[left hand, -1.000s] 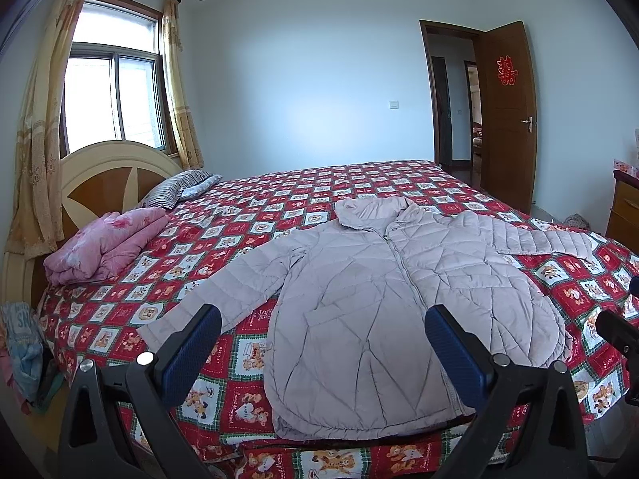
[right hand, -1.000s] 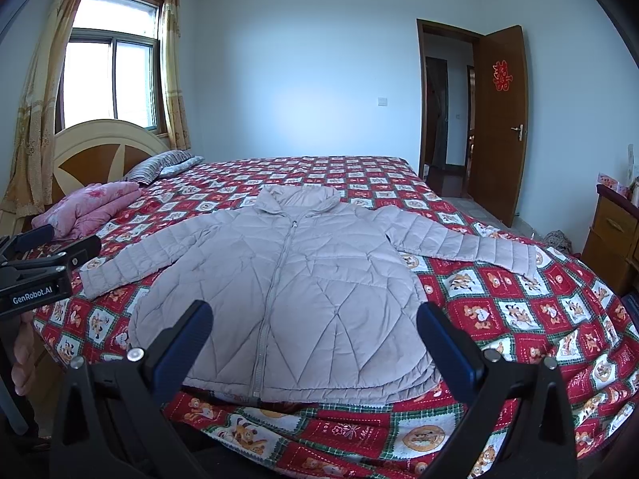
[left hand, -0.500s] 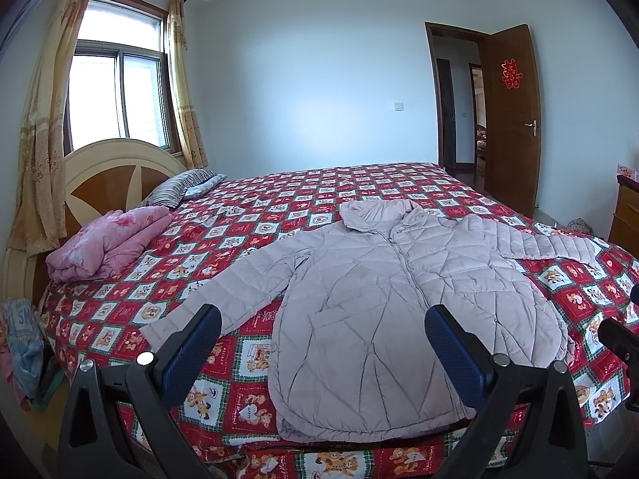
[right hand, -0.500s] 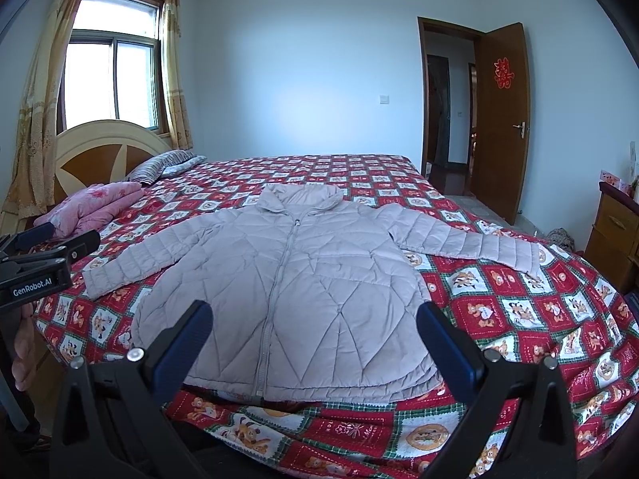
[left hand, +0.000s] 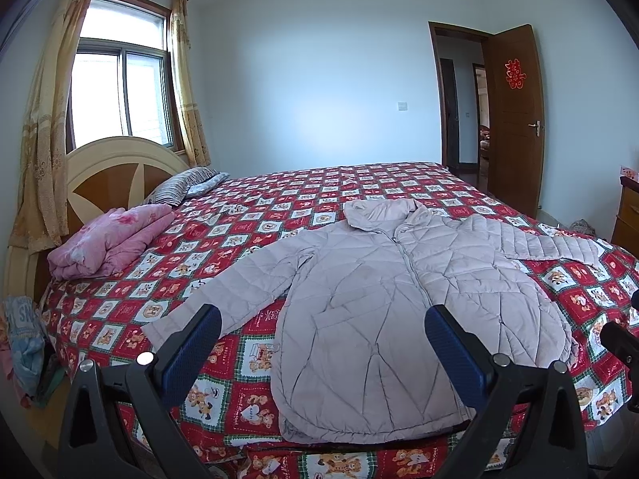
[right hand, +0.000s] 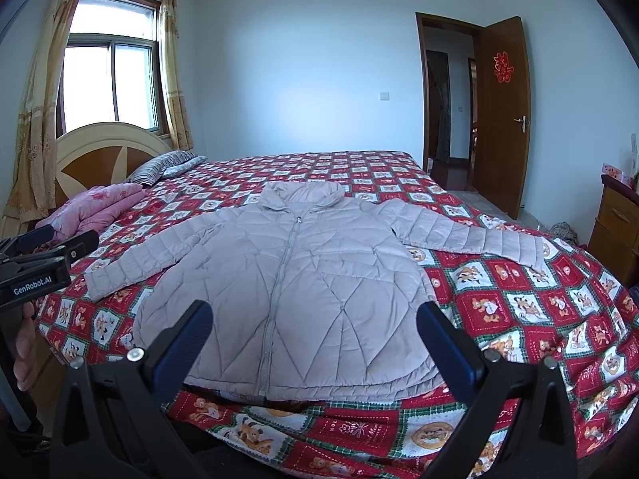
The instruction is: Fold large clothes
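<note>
Quilted jacket (right hand: 287,287) — pale lilac, zipped shut — lies face up and flat on the red checked bedspread (right hand: 519,319), both sleeves spread wide, hem at the near bed edge. No fold is made yet; the whole task appears to remain. The left gripper (left hand: 323,351) and right gripper (right hand: 315,343) hover short of the hem, jaws spread wide, gripping nothing. A folded pink quilt (left hand: 108,239) sits well apart by the headboard (left hand: 116,167).
</note>
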{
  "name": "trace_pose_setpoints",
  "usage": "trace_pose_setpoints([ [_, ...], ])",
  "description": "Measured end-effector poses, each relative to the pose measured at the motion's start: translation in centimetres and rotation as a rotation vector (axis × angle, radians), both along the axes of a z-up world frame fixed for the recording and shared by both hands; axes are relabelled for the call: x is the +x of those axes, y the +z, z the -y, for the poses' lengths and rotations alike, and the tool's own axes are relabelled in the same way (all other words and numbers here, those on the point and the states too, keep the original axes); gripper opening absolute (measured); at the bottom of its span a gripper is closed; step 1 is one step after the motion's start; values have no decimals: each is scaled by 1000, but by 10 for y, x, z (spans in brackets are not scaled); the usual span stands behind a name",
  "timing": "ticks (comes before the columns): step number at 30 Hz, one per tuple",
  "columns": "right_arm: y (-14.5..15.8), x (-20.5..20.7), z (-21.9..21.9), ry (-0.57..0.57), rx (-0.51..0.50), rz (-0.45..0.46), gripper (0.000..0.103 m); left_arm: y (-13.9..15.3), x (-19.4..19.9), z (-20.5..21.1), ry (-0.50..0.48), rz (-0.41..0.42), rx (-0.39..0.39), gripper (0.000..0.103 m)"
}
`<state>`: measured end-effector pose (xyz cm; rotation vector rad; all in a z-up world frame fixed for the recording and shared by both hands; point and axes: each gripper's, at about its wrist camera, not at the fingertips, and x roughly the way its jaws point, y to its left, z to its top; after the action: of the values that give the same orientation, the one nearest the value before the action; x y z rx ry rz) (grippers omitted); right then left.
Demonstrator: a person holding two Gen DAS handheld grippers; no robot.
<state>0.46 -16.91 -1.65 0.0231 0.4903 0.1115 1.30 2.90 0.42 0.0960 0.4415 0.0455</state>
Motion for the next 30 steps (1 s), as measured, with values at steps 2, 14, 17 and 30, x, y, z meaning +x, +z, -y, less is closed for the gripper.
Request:
trace_pose_setpoints([
  [2, -1, 1, 1, 5, 7, 10, 103, -2, 2, 0, 5, 4, 7, 102],
  [14, -38, 66, 52, -116, 57, -49, 103, -18, 42, -19, 109, 112, -13, 102],
  [17, -43, 87, 69, -150, 60, -69, 103, -24, 63, -18, 128, 104, -22, 102],
  [30, -66, 192, 182, -398, 75, -164, 103, -69, 208, 3, 157, -40, 38, 102],
])
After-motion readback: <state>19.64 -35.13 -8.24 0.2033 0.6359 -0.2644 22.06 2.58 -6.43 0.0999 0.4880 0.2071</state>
